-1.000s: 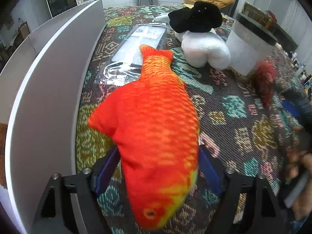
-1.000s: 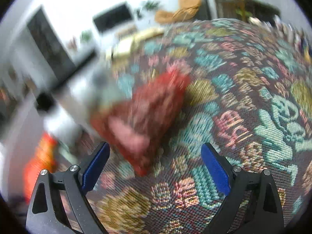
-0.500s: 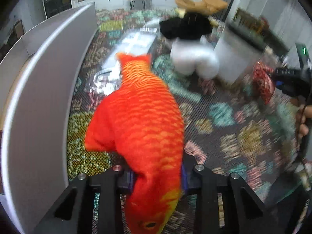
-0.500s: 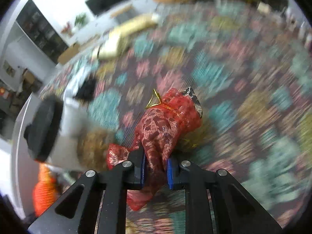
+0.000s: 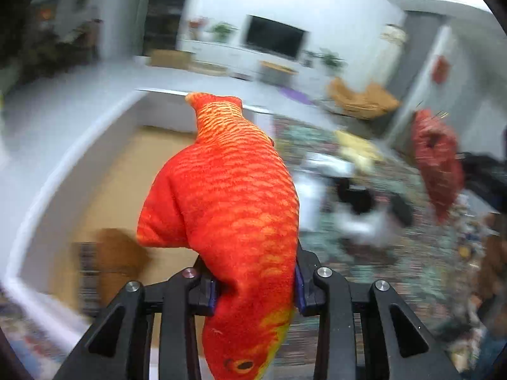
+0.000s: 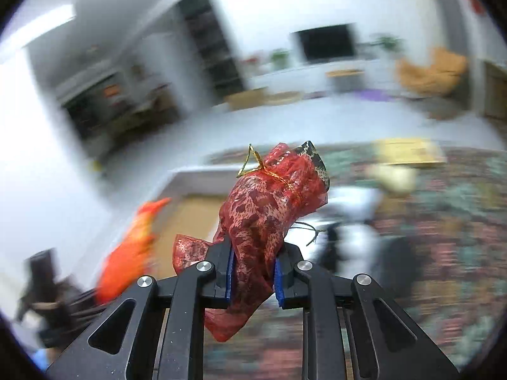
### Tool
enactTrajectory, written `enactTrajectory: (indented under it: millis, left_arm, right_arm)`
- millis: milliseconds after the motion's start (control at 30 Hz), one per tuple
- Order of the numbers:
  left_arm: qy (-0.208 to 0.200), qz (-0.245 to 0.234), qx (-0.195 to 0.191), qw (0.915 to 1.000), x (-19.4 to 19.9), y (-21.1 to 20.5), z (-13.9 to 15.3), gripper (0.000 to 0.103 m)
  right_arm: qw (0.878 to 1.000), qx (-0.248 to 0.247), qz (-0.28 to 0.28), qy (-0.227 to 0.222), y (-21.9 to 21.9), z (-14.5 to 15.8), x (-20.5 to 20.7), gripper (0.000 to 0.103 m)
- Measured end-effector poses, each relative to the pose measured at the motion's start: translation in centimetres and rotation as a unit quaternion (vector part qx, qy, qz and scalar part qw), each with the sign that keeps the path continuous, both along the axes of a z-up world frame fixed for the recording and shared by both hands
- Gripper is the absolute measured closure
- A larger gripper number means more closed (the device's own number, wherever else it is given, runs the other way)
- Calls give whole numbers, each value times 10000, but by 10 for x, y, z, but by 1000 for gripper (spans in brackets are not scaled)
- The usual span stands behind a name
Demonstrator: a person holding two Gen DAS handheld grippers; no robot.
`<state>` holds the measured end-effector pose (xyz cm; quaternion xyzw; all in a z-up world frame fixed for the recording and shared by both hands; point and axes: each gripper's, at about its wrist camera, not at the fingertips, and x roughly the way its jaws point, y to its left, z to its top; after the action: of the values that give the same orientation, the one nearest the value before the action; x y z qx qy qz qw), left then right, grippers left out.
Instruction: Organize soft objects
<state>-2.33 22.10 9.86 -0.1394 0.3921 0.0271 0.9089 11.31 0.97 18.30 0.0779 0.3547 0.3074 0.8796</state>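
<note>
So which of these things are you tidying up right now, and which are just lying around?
Being tidied:
- orange fish toy, shut in the left gripper
- red lace pouch, shut in the right gripper

Just lying around:
- black and white plush
- patterned cloth

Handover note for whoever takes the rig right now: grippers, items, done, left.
Left gripper: shut on the orange plush fish, gripped near its head end, tail pointing away; fish is lifted clear of the patterned cloth.
Right gripper: shut on the red mesh pouch with the gold tie, also held in the air.
On the cloth, blurred: a black-and-white plush and something yellow farther back.
Done: both pickups.
Left: place the fish and pouch, then deal with the items on the cloth. No destination is clear from these views.
</note>
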Motion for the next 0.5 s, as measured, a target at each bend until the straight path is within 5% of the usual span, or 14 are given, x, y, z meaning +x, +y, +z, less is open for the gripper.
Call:
enactTrajectory:
  millis: [33, 67, 100, 133, 167, 300, 500]
  left_arm:
    - [122, 319, 268, 9991, -5, 15, -4, 62]
    - [237, 588, 470, 9969, -9, 27, -9, 47]
    - [337, 851, 617, 9939, -13, 39, -14, 24]
    - [373, 1082, 677, 9911, -16, 49, -20, 14]
    - [359, 1253, 700, 9890, -20, 56, -25, 7]
    - [263, 1596, 692, 9844, -26, 65, -27, 7]
    - [-128, 968, 426, 9943, -17, 16, -22, 7]
  right_arm:
    - [9995, 71, 291, 72, 28, -3, -7, 75]
    - [9985, 113, 511, 125, 50, -7, -13, 58]
    - [9970, 170, 736, 196, 72, -12, -16, 24]
    - [9942, 206, 1008, 324, 90, -20, -19, 14]
    - [9919, 180, 1174, 446, 107, -28, -19, 15]
    - [9937, 18, 1017, 466, 102, -48, -25, 15]
    - [9954, -894, -332, 1, 17, -86, -40, 15]
